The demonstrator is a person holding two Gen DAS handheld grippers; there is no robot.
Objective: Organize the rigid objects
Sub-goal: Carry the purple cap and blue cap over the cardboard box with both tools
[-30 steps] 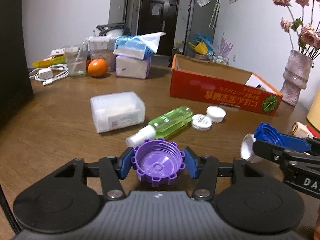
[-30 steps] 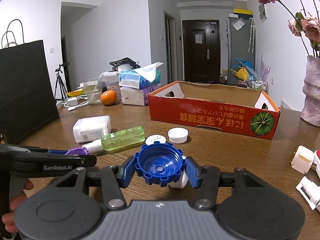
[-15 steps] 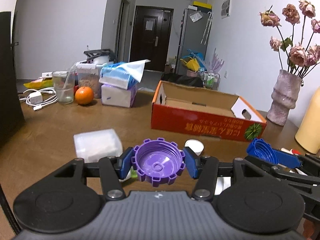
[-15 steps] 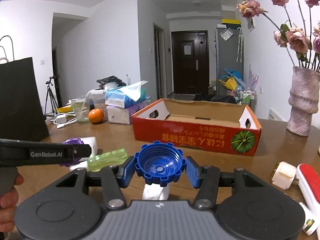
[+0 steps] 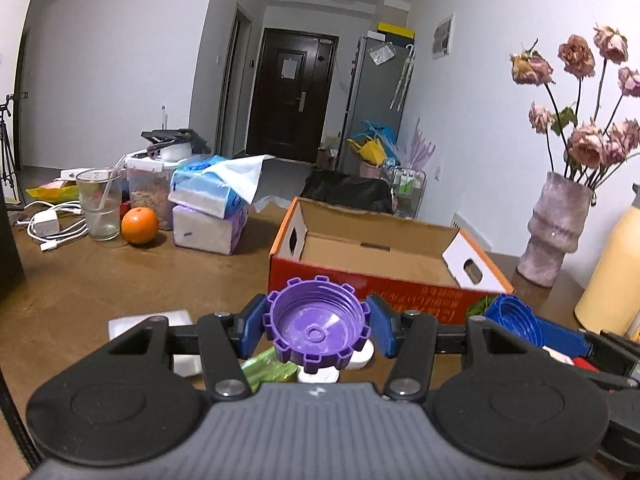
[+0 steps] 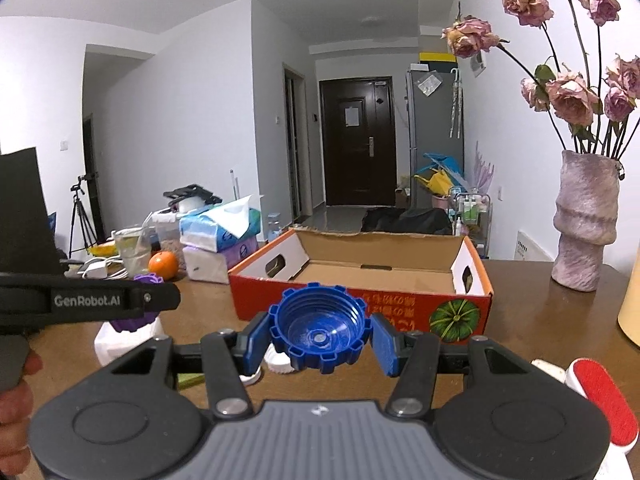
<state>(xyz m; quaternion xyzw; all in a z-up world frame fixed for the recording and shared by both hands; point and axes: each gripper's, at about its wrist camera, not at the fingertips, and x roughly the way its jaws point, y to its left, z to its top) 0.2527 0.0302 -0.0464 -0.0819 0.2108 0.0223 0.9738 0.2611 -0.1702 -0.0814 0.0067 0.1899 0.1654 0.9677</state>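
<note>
We carry a purple cap (image 5: 318, 322) in the left gripper (image 5: 318, 326) and a blue cap (image 6: 319, 328) in the right gripper (image 6: 319, 330), each with its jaws clenched on the notched rim so the hollow side faces the camera. Both caps hang above the bench (image 5: 120, 280), just short of the orange cardboard box (image 6: 360, 280), whose open top faces up and looks like the place to drop them. Below lie white lids (image 6: 280, 362) and a green spray bottle (image 5: 268, 368), apparently not yet sorted. Beyond stand a vase (image 6: 584, 224), tissue packs (image 5: 208, 208) and an orange (image 5: 140, 225).
</note>
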